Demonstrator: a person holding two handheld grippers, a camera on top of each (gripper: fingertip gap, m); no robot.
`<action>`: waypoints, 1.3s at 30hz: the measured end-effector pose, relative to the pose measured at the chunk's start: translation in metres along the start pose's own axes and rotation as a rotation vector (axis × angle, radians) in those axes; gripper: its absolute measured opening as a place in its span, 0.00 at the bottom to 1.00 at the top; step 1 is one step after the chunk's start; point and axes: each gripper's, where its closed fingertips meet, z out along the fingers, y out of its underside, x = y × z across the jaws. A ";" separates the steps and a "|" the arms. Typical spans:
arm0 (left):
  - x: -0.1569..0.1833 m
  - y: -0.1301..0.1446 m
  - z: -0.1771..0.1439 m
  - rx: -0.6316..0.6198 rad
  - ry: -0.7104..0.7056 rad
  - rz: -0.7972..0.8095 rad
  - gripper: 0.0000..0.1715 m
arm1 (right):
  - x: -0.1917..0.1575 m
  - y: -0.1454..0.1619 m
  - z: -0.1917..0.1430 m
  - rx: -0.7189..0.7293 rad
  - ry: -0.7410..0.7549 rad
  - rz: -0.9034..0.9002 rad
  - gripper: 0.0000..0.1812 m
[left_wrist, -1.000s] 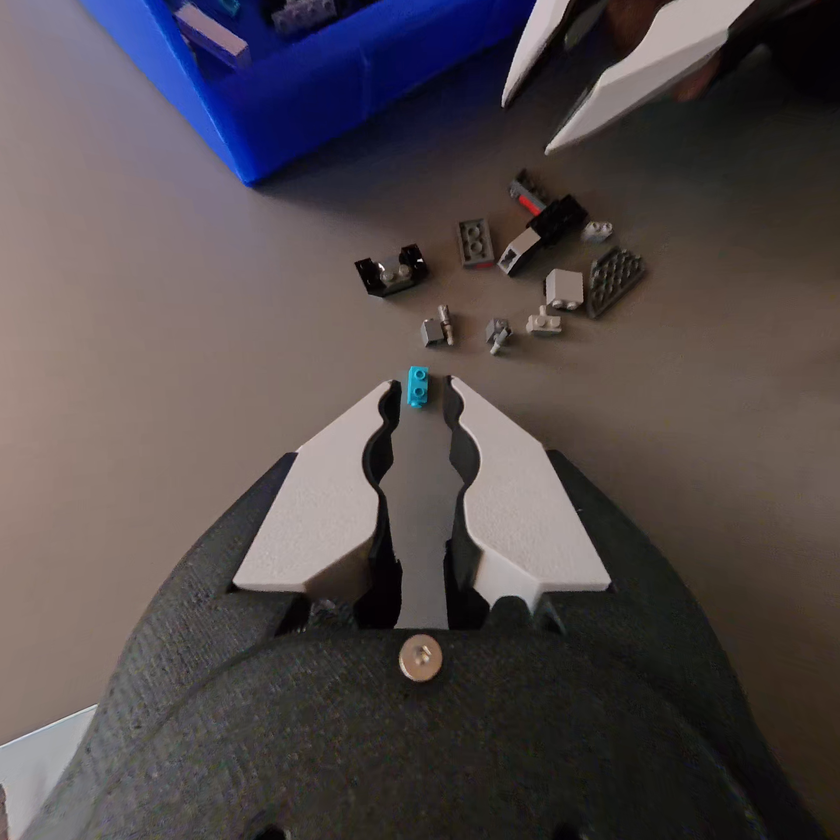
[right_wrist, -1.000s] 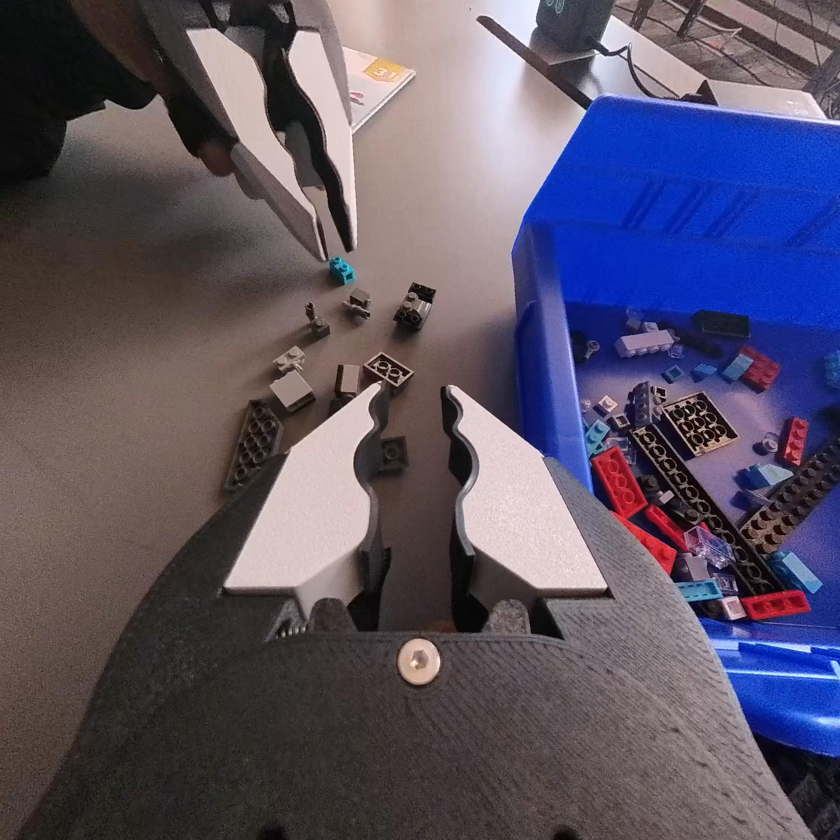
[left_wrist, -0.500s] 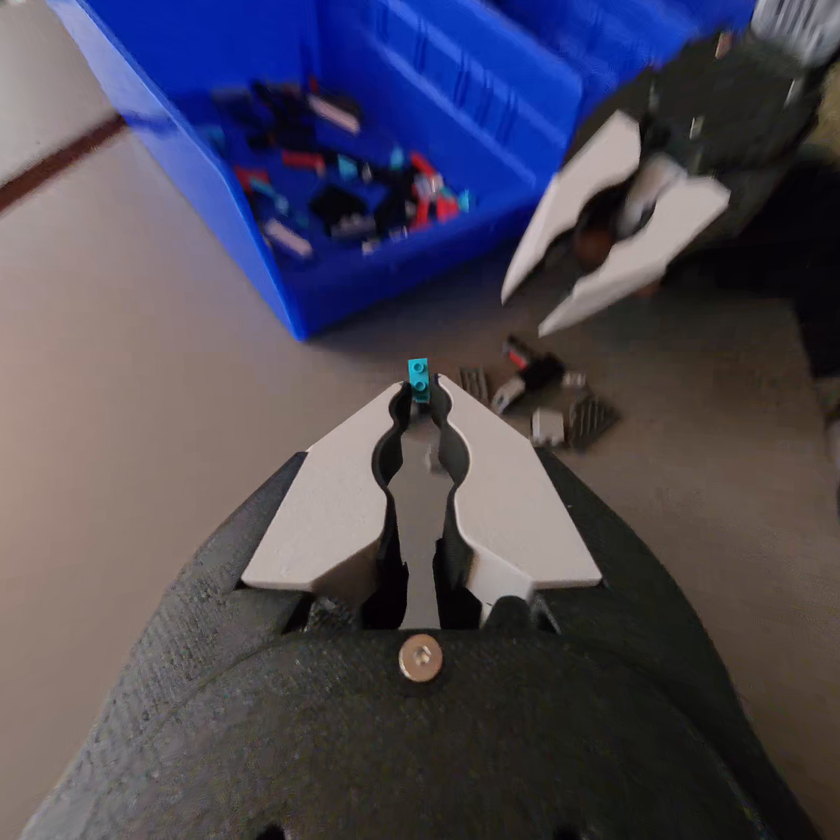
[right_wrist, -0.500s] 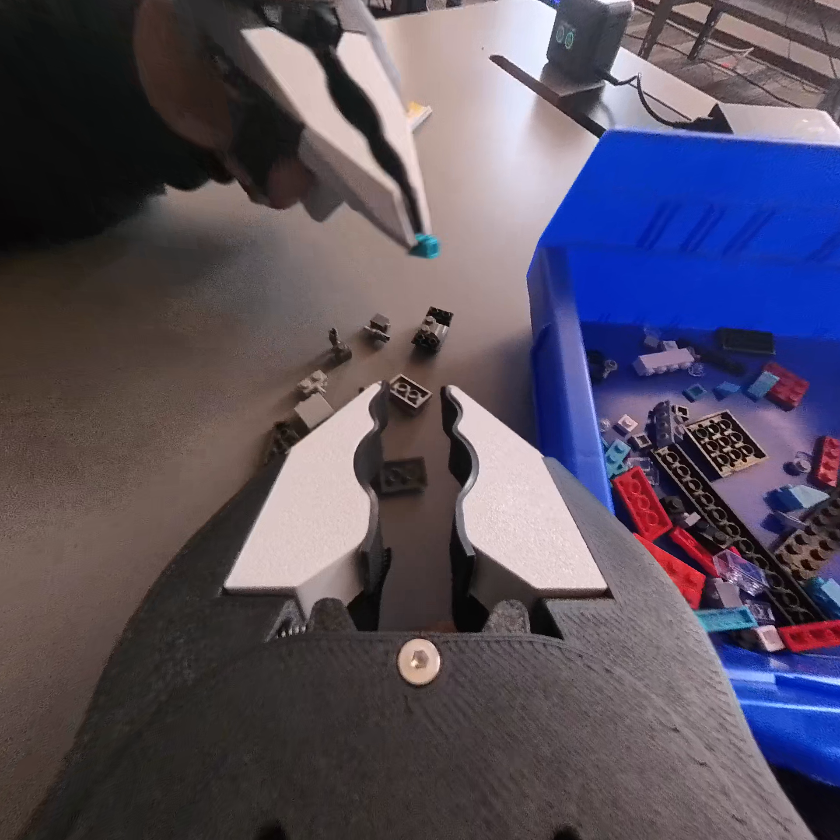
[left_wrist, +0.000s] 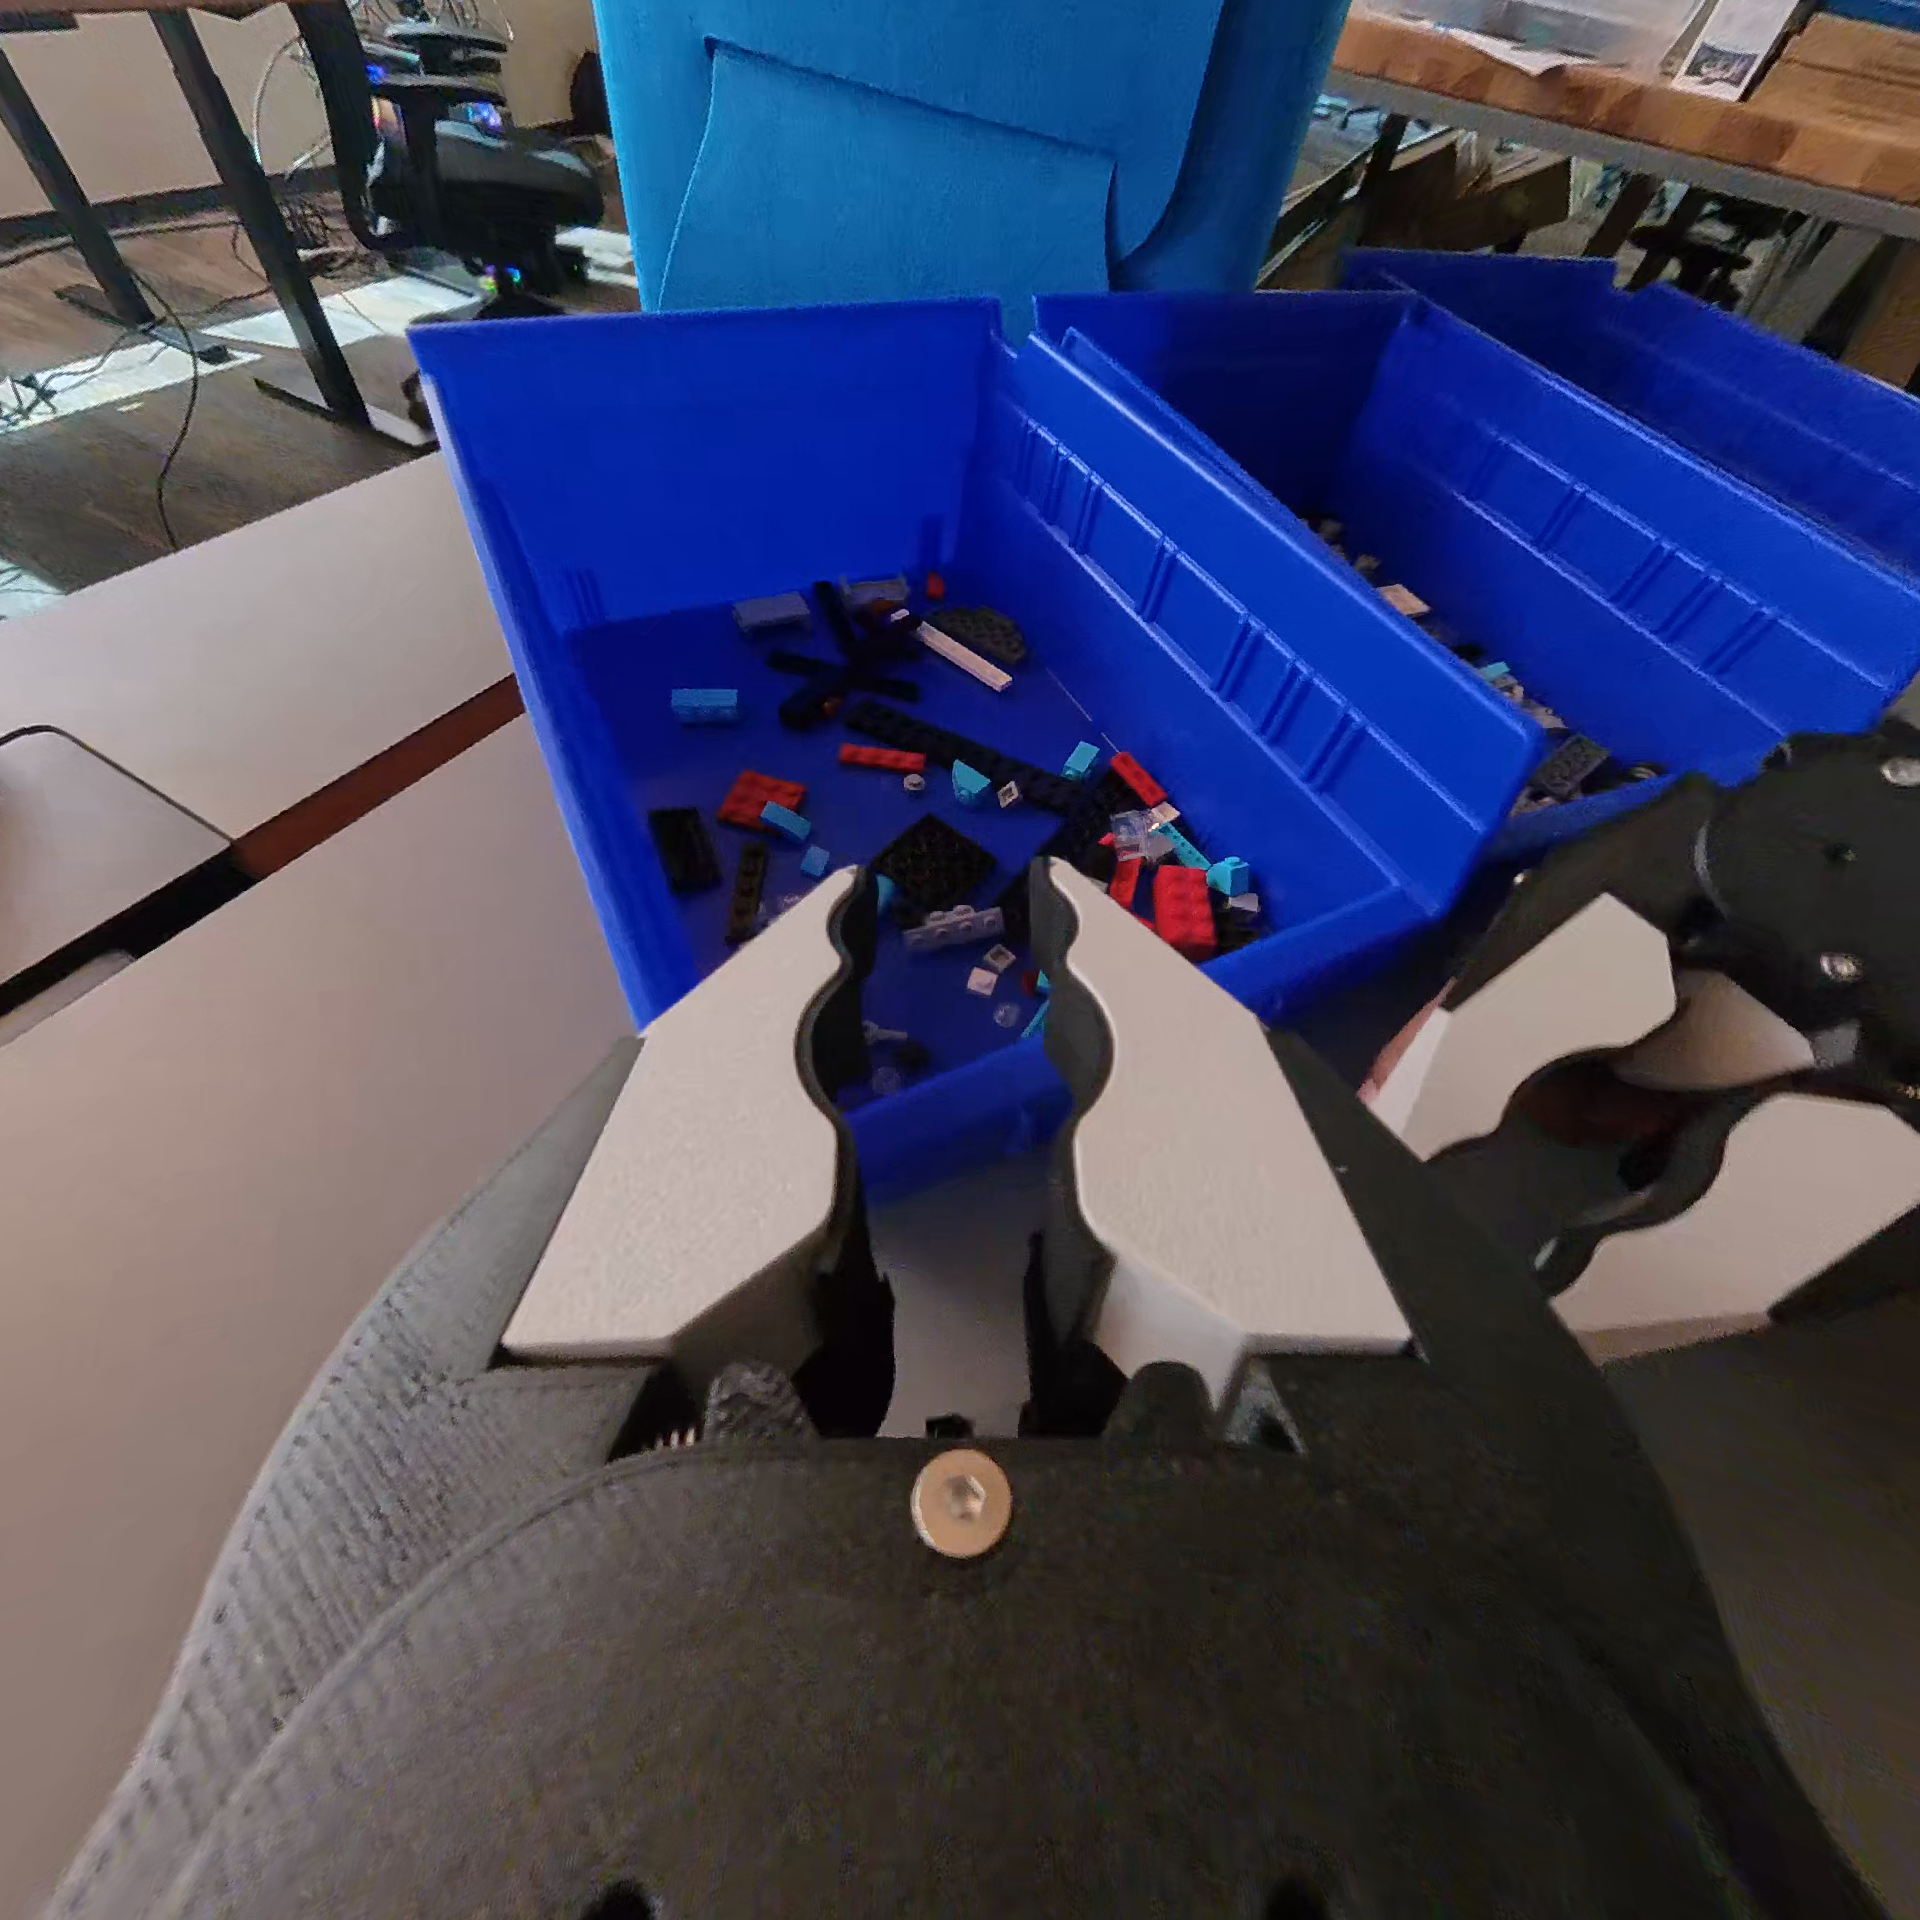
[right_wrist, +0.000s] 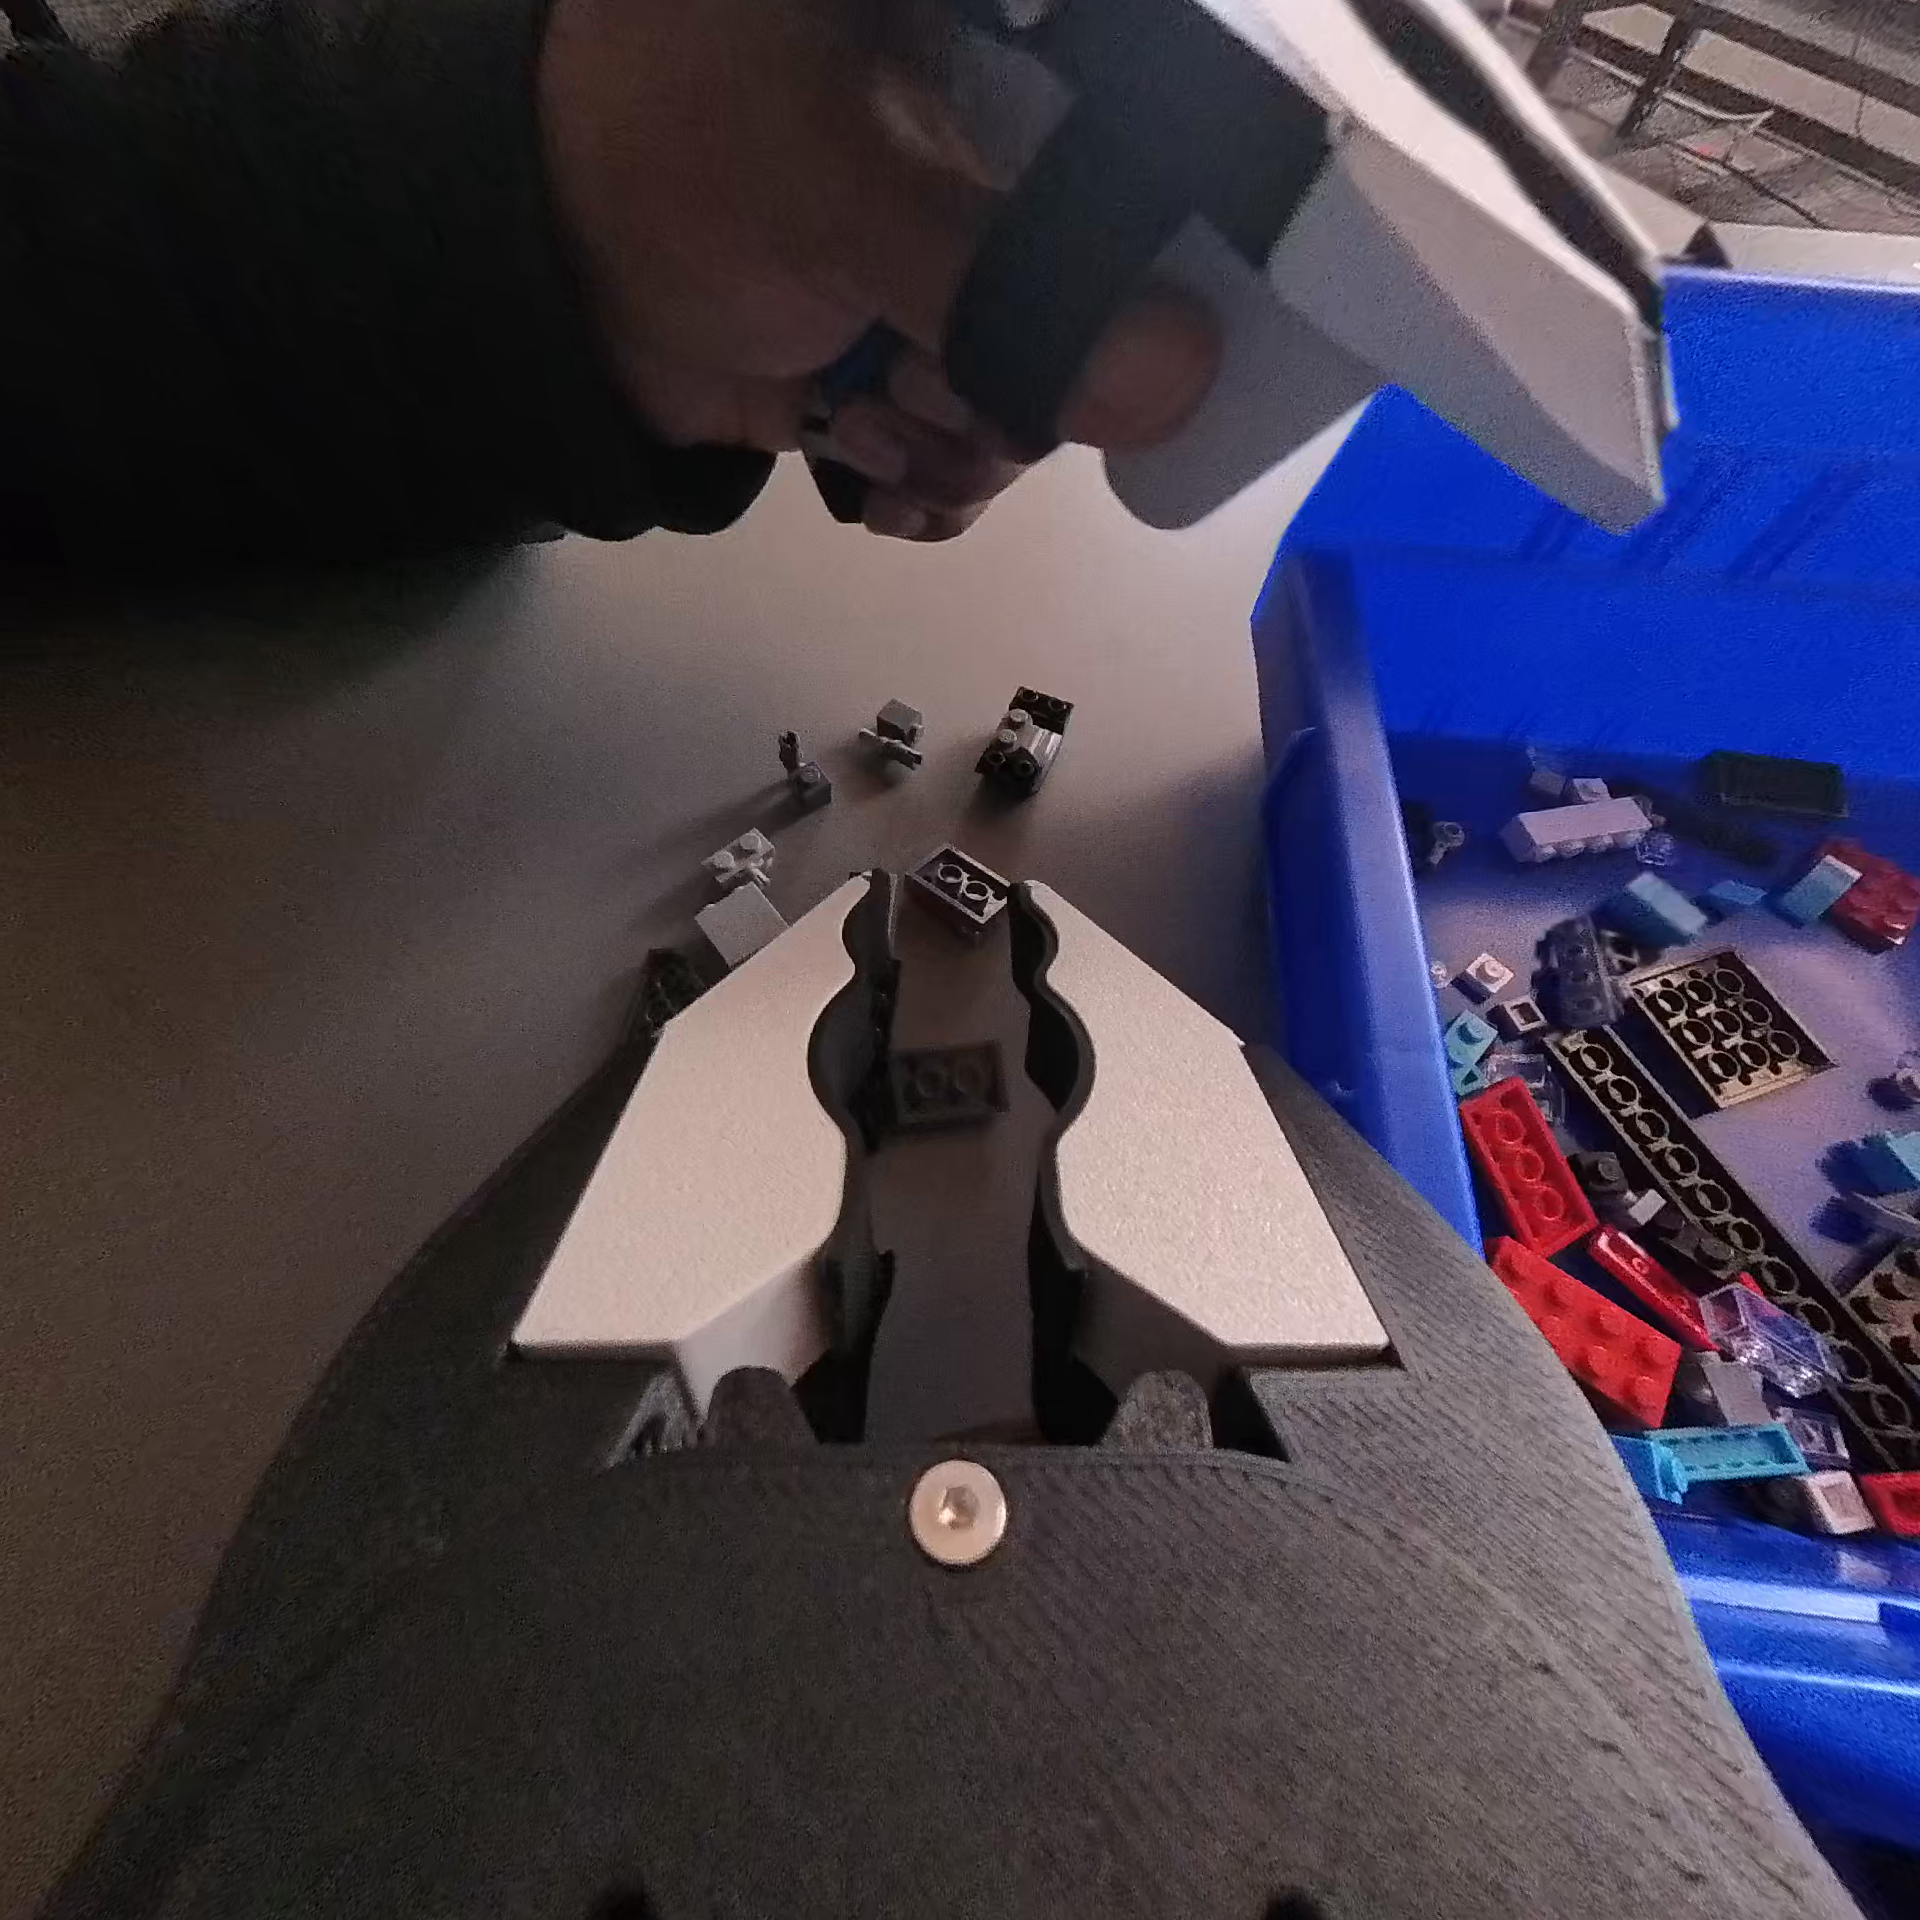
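- The worktop (right_wrist: 260, 935) is flat and grey-brown. In the left wrist view it runs out to the left, and past it are black desk legs, cables and a wooden floor.
- A blue cloth shape (left_wrist: 935, 156) stands behind the bins, and a wooden bench top shows far right.
- The blue bin (left_wrist: 727, 468) now fills the middle of the left wrist view. A second ago that view looked down at small bricks on the worktop.
- A second blue bin (left_wrist: 1558, 499) sits just beside it on the right.
- The left gripper (left_wrist: 945, 883) has come up and now hangs over the front of the first bin. Its jaws are apart with nothing between them.
- The little teal brick that it pinched half a second ago is gone from its tips. I cannot tell which of the teal bricks in the bin it is.
- The right gripper (right_wrist: 940, 883) stays low over the worktop, jaws apart and holding nothing.
- A person's hand (right_wrist: 831, 312) holds the left gripper's handle.
- A dark grey brick (right_wrist: 958, 888) lies at the right gripper's tips, and a flat dark grey plate (right_wrist: 948, 1081) lies between its fingers.
- A few small grey and black bricks (right_wrist: 1023, 743) lie farther ahead.
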 end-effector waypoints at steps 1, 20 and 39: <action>0.001 0.002 -0.004 0.006 0.015 0.001 0.18 | 0.000 0.000 -0.001 0.001 -0.001 0.002 0.13; 0.053 0.122 -0.045 -0.424 0.253 0.257 0.18 | 0.005 -0.002 -0.002 0.000 0.026 -0.002 0.13; 0.071 0.072 -0.057 -0.158 0.468 -0.283 0.10 | 0.004 -0.018 -0.010 0.108 0.026 -0.057 0.14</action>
